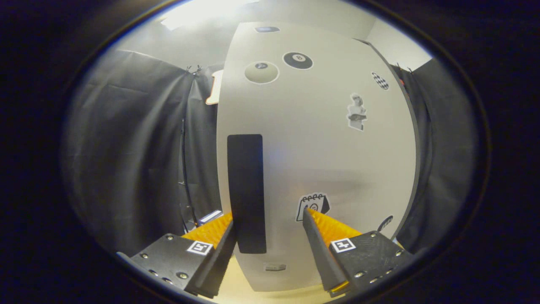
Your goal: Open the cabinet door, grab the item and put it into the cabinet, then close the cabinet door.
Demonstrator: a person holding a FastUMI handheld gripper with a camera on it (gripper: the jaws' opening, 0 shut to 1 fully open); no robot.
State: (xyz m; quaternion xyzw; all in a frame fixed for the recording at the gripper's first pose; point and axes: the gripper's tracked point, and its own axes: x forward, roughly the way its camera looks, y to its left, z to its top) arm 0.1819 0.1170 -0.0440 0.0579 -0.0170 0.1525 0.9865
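Right, the gripper (268, 223) hangs released at the cabinet door (320, 160), its black handle (246, 192) between the fingers; door apparently shut, so everything's left to do.

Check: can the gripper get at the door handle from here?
Probably yes. The gripper is open, the black handle on the cabinet door stands between its fingers, nearer the left one. Nothing lies in between; whether the fingers already touch it, I cannot tell.
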